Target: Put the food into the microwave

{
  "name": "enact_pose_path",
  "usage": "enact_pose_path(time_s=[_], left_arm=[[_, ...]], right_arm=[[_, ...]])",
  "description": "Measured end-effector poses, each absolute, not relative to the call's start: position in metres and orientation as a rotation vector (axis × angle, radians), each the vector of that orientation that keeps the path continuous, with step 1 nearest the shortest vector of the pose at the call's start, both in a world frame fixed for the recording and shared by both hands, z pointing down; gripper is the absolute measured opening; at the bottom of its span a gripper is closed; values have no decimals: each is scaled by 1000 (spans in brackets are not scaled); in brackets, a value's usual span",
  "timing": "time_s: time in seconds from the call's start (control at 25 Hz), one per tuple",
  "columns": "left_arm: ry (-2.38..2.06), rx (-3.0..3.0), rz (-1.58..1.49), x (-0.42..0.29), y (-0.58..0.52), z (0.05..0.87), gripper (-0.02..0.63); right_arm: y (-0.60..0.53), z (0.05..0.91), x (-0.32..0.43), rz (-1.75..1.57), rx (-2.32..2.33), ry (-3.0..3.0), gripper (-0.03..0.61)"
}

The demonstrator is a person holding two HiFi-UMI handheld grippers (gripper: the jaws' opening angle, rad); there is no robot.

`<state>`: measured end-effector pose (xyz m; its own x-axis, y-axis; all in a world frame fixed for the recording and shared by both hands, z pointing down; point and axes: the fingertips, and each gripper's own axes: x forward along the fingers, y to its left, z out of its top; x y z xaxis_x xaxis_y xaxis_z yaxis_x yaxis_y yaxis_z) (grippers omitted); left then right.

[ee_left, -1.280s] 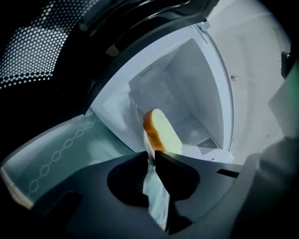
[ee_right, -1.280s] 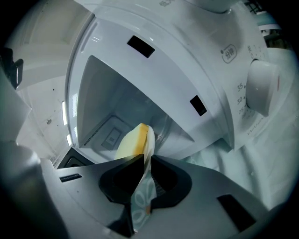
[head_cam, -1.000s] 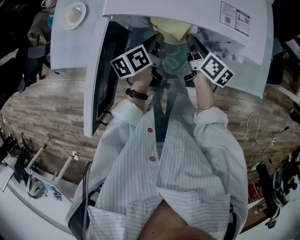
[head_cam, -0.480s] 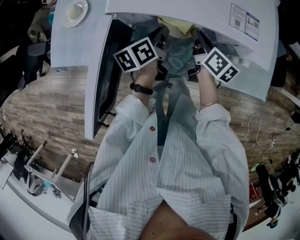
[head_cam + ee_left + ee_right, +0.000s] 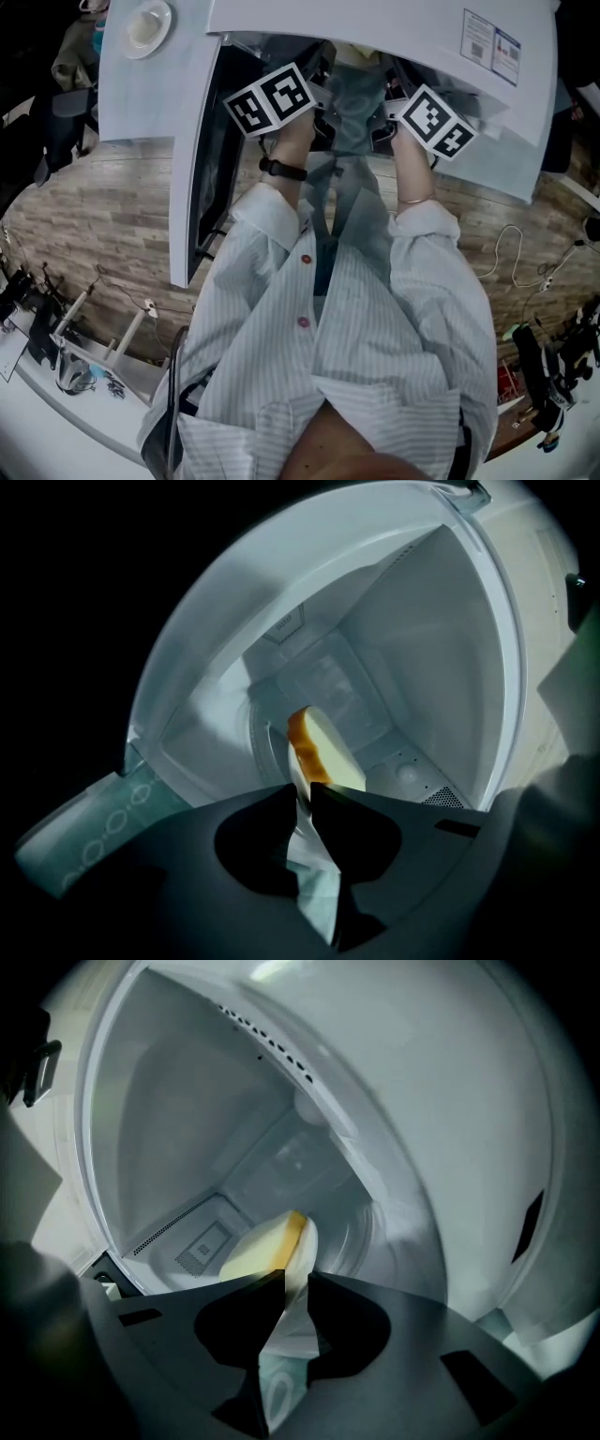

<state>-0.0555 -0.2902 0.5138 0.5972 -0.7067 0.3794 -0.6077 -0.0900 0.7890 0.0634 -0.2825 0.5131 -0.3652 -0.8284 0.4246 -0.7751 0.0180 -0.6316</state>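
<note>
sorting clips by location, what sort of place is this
Probably a lab or workroom rather than a home kitchen: an open microwave on a white table, loose cables trailing over the wood floor, and a side bench holding tools.

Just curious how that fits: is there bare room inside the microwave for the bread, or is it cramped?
Inside the microwave, the floor looks bare ahead of the bread, out to the side and back walls. The doorway is crowded: left gripper and right gripper, jaws shut on the bread's bag, fill it. Outside, the white surface beside the dish is bare.
</note>
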Motion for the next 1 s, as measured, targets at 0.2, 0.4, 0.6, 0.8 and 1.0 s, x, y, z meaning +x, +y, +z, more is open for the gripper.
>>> enact_pose_path(time_s=[0.2, 0.4, 0.6, 0.8, 1.0], left_arm=[[-1092, 1791, -109, -57, -296, 512, 43], [-1119, 1816, -74, -56, -300, 511, 48], [-1159, 1821, -28, -57, -301, 512, 52], [-1192, 1853, 28, -57, -300, 511, 65], [-1199, 1885, 55, -53, -301, 506, 148]], right_arm=[[-288, 512, 62, -1232, -1775, 2219, 87], [-291, 512, 62, -1191, -1826, 2233, 94], [-292, 512, 61, -1151, -1863, 2257, 103], [-292, 508, 60, -1100, -1901, 2292, 118], [-292, 506, 57, -1040, -1936, 2348, 137]])
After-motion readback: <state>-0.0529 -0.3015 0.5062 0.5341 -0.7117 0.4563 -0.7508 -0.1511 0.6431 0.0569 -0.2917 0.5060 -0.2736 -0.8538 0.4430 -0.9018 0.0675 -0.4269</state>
